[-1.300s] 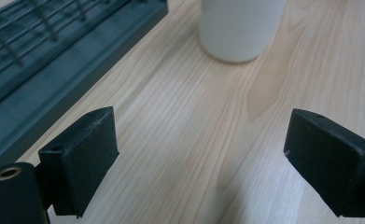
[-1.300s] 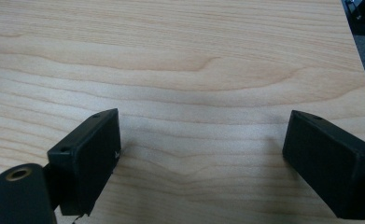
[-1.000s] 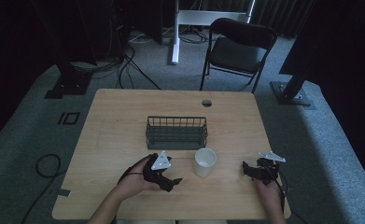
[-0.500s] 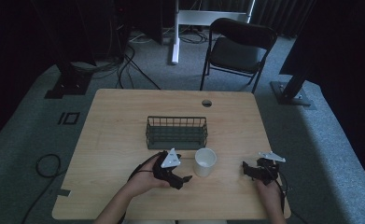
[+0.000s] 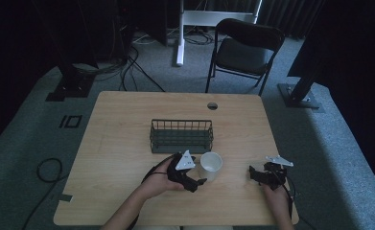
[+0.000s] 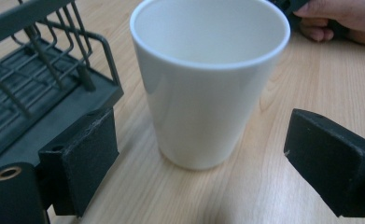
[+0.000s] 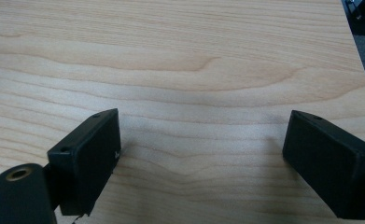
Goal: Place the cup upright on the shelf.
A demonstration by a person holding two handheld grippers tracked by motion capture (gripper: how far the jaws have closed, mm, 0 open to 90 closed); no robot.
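Observation:
A white cup (image 5: 210,165) stands upright on the wooden table (image 5: 118,143), just in front of a dark wire basket (image 5: 181,135). My left gripper (image 5: 197,181) sits right beside the cup on its left, open. In the left gripper view the empty cup (image 6: 208,79) rises just ahead of the wide-apart jaws, not between them, and the basket (image 6: 35,88) is at the left. My right gripper (image 5: 255,174) rests near the table's front right, open; in the right gripper view its gripper (image 7: 208,168) has only bare wood between the jaws.
A round cable hole (image 5: 212,106) lies at the table's far edge. A black folding chair (image 5: 245,50) stands beyond the table. The other hand (image 6: 343,21) appears past the cup in the left gripper view. Cables lie on the carpet at the left.
My left gripper has moved right along the table toward the cup and now sits close beside it. The right gripper has stayed put.

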